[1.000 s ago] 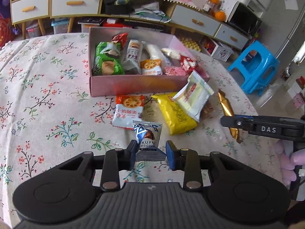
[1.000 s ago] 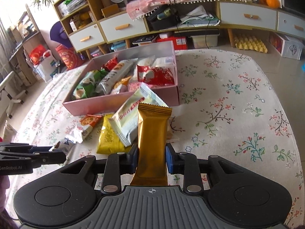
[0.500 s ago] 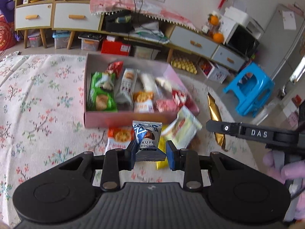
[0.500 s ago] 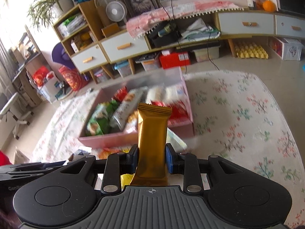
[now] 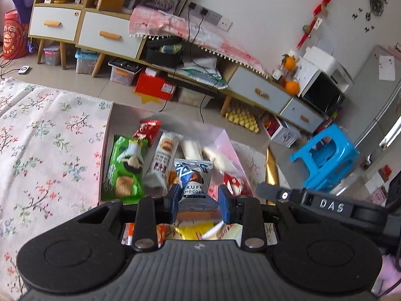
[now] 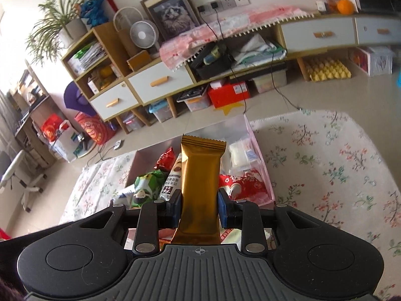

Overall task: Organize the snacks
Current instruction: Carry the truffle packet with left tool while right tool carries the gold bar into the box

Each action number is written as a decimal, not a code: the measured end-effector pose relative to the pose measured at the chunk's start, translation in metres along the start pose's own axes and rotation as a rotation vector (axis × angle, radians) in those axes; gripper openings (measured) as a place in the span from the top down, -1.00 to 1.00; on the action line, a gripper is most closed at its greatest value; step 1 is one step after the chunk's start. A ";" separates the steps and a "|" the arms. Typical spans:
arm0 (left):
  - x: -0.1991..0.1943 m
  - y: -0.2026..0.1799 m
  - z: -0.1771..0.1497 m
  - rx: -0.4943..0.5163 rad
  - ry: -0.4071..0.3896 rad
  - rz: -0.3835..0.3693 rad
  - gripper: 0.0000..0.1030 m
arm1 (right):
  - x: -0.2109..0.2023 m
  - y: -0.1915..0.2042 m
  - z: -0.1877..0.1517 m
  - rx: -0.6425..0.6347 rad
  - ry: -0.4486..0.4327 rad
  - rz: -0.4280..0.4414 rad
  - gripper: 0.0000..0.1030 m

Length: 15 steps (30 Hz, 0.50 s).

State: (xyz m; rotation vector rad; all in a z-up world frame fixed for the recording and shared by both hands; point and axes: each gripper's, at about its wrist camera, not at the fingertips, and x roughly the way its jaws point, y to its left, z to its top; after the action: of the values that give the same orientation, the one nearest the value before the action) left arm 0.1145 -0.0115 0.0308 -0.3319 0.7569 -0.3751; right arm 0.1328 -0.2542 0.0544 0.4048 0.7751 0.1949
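Snacks are on their way to the pink box [image 5: 226, 141], one in each gripper. The left gripper [image 5: 198, 198] has its jaws pinching a small blue-and-white chocolate packet [image 5: 194, 178]; the right gripper [image 6: 199, 207] has its jaws pinching a gold bar wrapper [image 6: 200, 175] that stands upright between them. Both are held in the air above the near edge of the box, which already carries a green biscuit pack [image 5: 124, 169], a white-and-brown bar [image 5: 163, 155] and a red packet [image 6: 241, 181]. A yellow packet [image 5: 194, 233] and others lie on the bench just on the near side of the box.

I judge this the carry-over step. Next, each gripper needs to come further over the box, lower toward a free spot among the packs, and spread its jaws to drop its snack.

A floral cloth [image 5: 47, 148] covers the bench. Beyond the box stand low cabinets [image 6: 160, 80] with white drawers, a small fan [image 6: 141, 35], a framed cat picture [image 6: 173, 16] and a blue stool [image 5: 325, 158].
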 end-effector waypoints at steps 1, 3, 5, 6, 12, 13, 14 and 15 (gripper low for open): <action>0.002 0.000 0.001 0.007 -0.001 -0.003 0.43 | 0.004 -0.002 0.001 0.012 0.010 0.002 0.47; 0.007 0.002 0.003 0.025 -0.009 0.000 0.43 | 0.011 -0.004 0.005 0.030 0.023 0.003 0.47; 0.013 0.004 0.002 0.035 -0.010 0.009 0.43 | 0.017 -0.007 0.012 0.046 0.017 0.005 0.47; 0.017 0.005 0.002 0.034 -0.008 0.011 0.43 | 0.020 -0.008 0.016 0.052 0.010 0.010 0.47; 0.032 0.011 0.002 0.027 0.005 0.032 0.43 | 0.035 -0.011 0.023 0.055 -0.019 0.060 0.47; 0.033 0.012 0.002 0.027 0.008 0.036 0.43 | 0.038 -0.012 0.022 0.049 -0.008 0.061 0.47; 0.034 0.012 0.002 0.029 0.009 0.040 0.43 | 0.041 -0.012 0.021 0.043 0.003 0.060 0.47; 0.036 0.013 0.002 0.030 0.010 0.044 0.43 | 0.043 -0.013 0.021 0.038 0.010 0.060 0.47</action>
State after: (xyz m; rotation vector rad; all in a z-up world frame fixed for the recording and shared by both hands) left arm 0.1427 -0.0157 0.0052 -0.2850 0.7670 -0.3461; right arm 0.1787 -0.2586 0.0350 0.4641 0.7776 0.2386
